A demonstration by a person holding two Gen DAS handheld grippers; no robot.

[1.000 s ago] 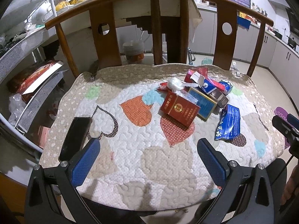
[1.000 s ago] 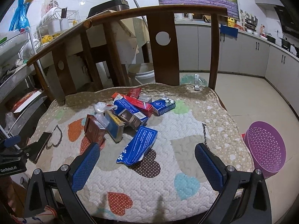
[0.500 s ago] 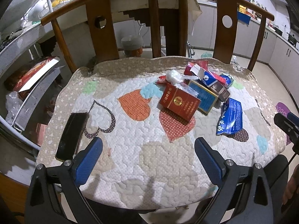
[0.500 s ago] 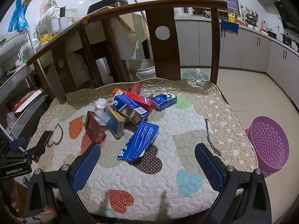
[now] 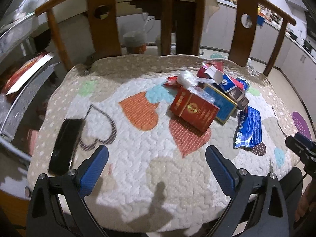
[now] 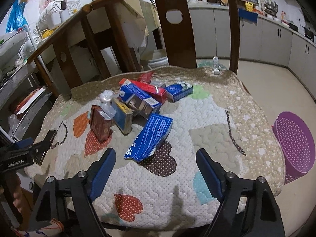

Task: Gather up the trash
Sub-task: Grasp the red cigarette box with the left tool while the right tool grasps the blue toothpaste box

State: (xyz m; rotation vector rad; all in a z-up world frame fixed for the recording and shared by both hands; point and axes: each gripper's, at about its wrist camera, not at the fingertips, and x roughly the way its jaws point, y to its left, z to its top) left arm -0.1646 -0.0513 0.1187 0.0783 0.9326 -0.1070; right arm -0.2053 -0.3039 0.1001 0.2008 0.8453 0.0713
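Observation:
A pile of trash lies on a quilted chair cushion (image 5: 142,162). It has a red box (image 5: 194,112), a blue-and-gold box (image 5: 221,103), a blue flat packet (image 5: 249,128), a crumpled plastic wrap (image 5: 186,78) and several blue and red cartons (image 6: 142,96) behind. The red box (image 6: 99,123) and the blue packet (image 6: 151,136) also show in the right wrist view. My left gripper (image 5: 157,157) is open and empty, short of the red box. My right gripper (image 6: 156,159) is open and empty, just short of the blue packet.
A black phone (image 5: 66,143) lies on the cushion's left edge. A purple perforated basket (image 6: 294,145) stands on the floor to the right. The wooden chair back (image 5: 104,19) rises behind the pile. A metal wire rack (image 5: 17,90) stands at the left.
Both grippers have moved forward over the cushion towards the pile and stayed open. The trash has not moved.

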